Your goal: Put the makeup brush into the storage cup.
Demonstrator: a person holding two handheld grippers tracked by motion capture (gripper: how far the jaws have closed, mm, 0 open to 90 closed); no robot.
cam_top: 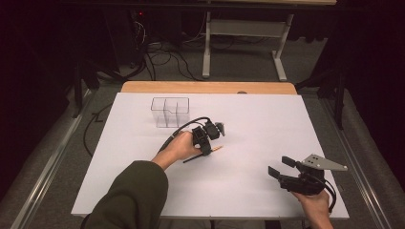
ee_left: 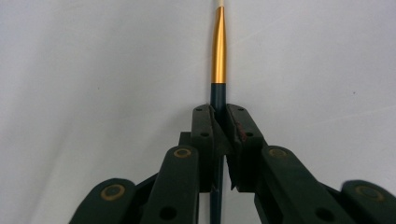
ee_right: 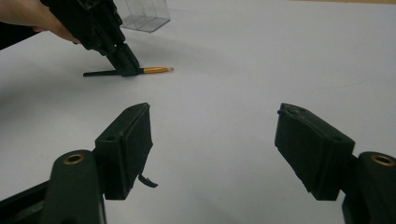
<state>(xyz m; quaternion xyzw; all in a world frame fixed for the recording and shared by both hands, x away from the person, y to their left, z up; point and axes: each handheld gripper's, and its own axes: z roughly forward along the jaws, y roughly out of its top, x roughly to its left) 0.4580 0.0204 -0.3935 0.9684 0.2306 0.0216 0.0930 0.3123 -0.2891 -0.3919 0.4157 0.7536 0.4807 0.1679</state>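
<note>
A paintbrush (ee_left: 218,51) is pinched by the left gripper (ee_left: 219,123) at frame centre; its bristle tip is cut off at the top edge. The right gripper (ee_right: 212,149) is held spread.

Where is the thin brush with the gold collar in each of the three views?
High view: the brush lies at centre, under the left gripper.
Left gripper view: it runs up the middle, clamped between the jaws.
Right gripper view: upper left, held on the table.
Shared landmark: the clear organizer behind it.
</note>
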